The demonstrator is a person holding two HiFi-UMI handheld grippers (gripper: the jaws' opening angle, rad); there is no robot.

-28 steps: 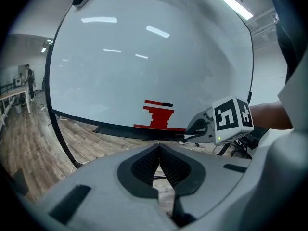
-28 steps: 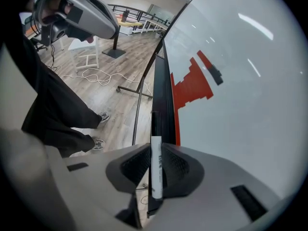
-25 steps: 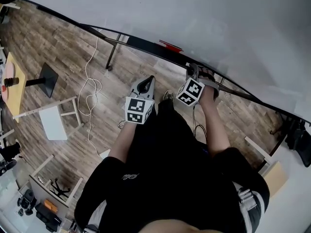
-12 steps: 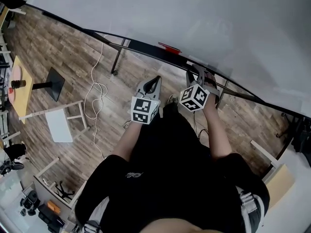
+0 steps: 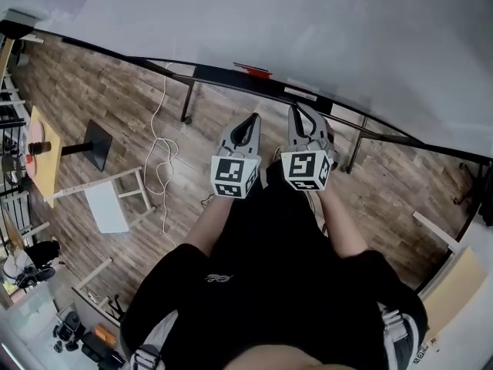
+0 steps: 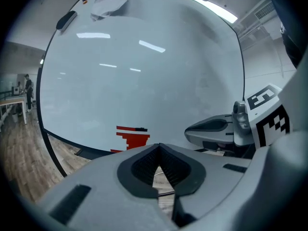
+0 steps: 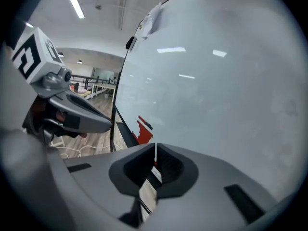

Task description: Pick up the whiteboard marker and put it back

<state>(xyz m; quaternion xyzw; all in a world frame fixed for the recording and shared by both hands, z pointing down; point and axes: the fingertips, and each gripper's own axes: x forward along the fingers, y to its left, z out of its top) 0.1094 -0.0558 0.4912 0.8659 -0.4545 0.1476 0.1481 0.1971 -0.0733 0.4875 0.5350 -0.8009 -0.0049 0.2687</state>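
The whiteboard [image 5: 323,29] fills the top of the head view, with its tray rail [image 5: 216,74] along the lower edge. A slim white object [image 5: 300,93], seemingly the marker, lies on that rail. A red object [image 5: 254,70] [image 6: 132,136] [image 7: 143,131] sits further left on it. My right gripper [image 5: 302,116] [image 7: 155,149] hangs just short of the rail; its jaws have just been closing and nothing is between them. My left gripper [image 5: 248,126] [image 6: 159,147] is beside it, shut and empty. Each gripper shows in the other's view: the right gripper [image 6: 216,126], the left gripper [image 7: 82,114].
Below the board is wooden floor with a white cable [image 5: 160,156], a white stool frame [image 5: 108,199], a black stand base [image 5: 98,141] and a small wooden table [image 5: 46,156] at the left. A board leg [image 5: 187,102] stands left of my grippers.
The right gripper has come back off the tray rail, risen and rolled so that its marker cube faces the head camera. The left gripper has also risen, and now sits level beside it.
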